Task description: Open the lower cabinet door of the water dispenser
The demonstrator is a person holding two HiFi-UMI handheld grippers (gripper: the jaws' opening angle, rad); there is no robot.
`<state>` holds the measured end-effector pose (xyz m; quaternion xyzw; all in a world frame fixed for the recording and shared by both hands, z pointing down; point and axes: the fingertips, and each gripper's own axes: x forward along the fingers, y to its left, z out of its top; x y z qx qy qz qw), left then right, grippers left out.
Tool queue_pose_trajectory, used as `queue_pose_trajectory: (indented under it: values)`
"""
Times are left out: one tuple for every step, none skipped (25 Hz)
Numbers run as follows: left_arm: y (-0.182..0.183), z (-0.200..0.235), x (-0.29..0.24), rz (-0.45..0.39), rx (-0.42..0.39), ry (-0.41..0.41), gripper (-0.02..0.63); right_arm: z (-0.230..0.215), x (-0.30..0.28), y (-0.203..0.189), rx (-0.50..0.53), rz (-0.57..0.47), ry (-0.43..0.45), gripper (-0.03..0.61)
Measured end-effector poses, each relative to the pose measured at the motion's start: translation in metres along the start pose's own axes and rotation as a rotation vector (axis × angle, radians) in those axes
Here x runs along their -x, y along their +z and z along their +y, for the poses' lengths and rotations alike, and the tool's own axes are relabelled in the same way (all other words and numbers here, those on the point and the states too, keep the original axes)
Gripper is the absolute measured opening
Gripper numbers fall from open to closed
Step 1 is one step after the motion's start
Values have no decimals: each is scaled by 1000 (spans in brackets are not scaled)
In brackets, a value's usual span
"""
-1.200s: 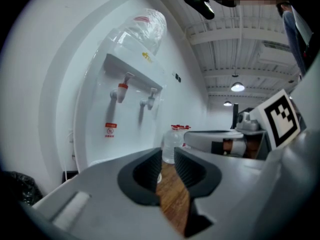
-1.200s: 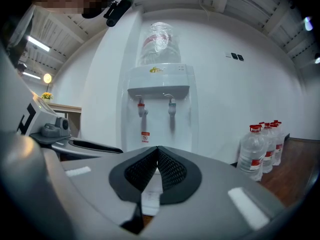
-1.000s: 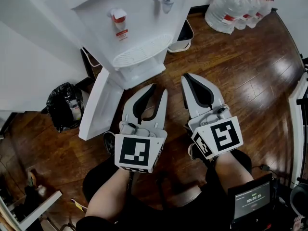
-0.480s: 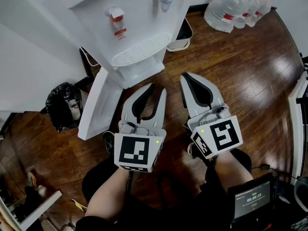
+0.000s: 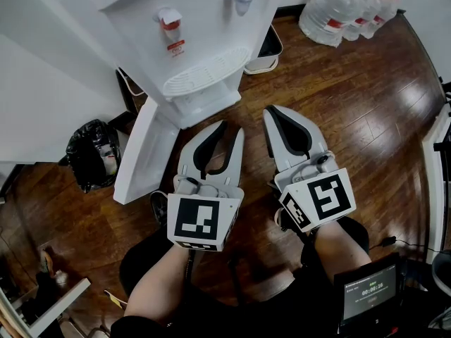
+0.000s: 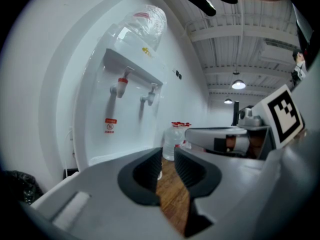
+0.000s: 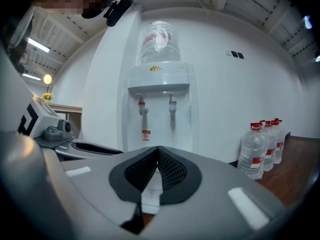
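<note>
Lower cabinet door (image 5: 144,153) stands at the left centre of the head view, a white panel swung out from the base of the water dispenser (image 5: 204,20), which fills the upper left; judged by how it lies, the door is already open. It looks like a thin, stiff plastic panel, probably light and free on its hinge, with a smooth face that pads could slip on. The sounder hold would be its free long edge, away from the dispenser body, pinched across the thickness and not pressed flat. Both grippers hang in the lower middle of the frame, well apart from the door. The left gripper (image 5: 234,134) has its fingers drawn together with only a slim slit showing wooden floor (image 5: 338,118) through it, and nothing is held. The right gripper (image 5: 275,117) has its pads meeting, also empty. The hinge, any handle and the inside of the cabinet are hidden under the dispenser's body and drip tray (image 5: 208,72). In both gripper views the grey jaw bodies cover the dispenser's lower part, so the door cannot be made out there.
</note>
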<state>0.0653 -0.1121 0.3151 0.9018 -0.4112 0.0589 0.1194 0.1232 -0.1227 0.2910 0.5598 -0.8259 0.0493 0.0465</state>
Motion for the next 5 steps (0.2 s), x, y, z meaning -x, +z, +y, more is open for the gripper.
queue_pose_trajectory:
  values:
    - [0, 0, 0, 1, -1, -1, 104, 0, 0, 0, -1, 1, 1, 5]
    - [0, 0, 0, 2, -3, -1, 106, 0, 0, 0, -1, 2, 1, 5]
    - [-1, -1, 0, 2, -4, -2, 105, 0, 0, 0, 0, 2, 1, 5]
    - [-1, -1, 0, 2, -6, -3, 106, 0, 0, -1, 0, 2, 2, 5]
    - [-1, -1, 0, 2, -7, -3, 105, 0, 0, -1, 0, 1, 2, 5]
